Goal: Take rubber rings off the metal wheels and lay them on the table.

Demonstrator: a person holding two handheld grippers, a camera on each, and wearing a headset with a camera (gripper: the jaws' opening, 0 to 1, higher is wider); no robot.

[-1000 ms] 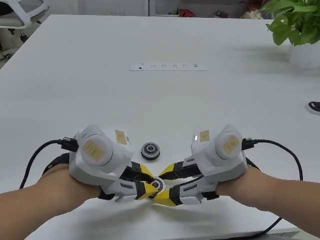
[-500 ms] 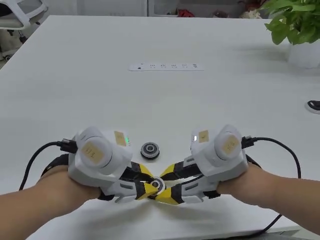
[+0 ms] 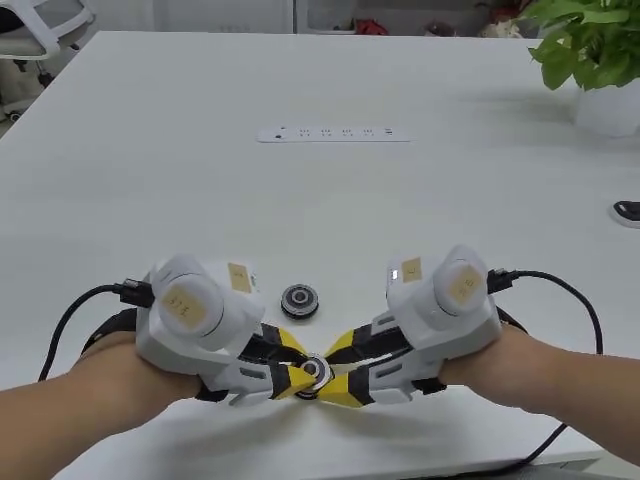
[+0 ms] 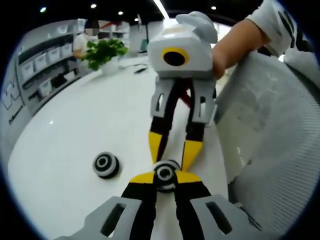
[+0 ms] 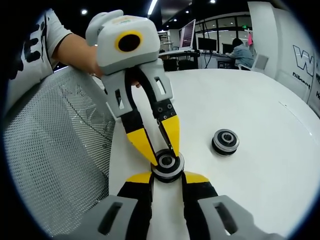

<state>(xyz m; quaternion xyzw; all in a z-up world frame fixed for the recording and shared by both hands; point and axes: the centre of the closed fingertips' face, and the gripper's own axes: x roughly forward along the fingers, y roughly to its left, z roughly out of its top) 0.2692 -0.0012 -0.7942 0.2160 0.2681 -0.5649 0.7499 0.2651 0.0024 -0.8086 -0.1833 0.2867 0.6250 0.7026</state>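
Wheel (image 3: pixel 313 371) is sitting at the near edge of the table (image 3: pixel 330 210), pinched between the two grippers, which are meeting tip to tip right in front of the person. It is showing a dark rubber ring round a bright metal hub.

Left gripper (image 3: pixel 296 365) is coming in from the person's left. In its own view its yellow tips (image 4: pixel 166 176) are pressing on either side of the wheel (image 4: pixel 166 175), clamped on it. Right gripper (image 3: pixel 333 370) is coming in from the opposite side. In its own view its tips (image 5: pixel 167 175) are likewise bearing on both flanks of the wheel (image 5: pixel 167 166), clenched round it. Each gripper is also showing in the other's view, reaching down onto the wheel's far rim: right gripper (image 4: pixel 172 156), left gripper (image 5: pixel 160 146). Whether a jaw is gripping the ring alone or the whole wheel, I cannot tell.

Other wheel (image 3: pixel 300 300) is lying flat on the table just beyond the grippers, ring on, touching nothing; also seen at (image 4: pixel 106 164) and (image 5: pixel 225 141).

Further out, a white power strip (image 3: pixel 333 133) is lying mid-table. A potted plant (image 3: pixel 590 45) is standing at the far right corner.
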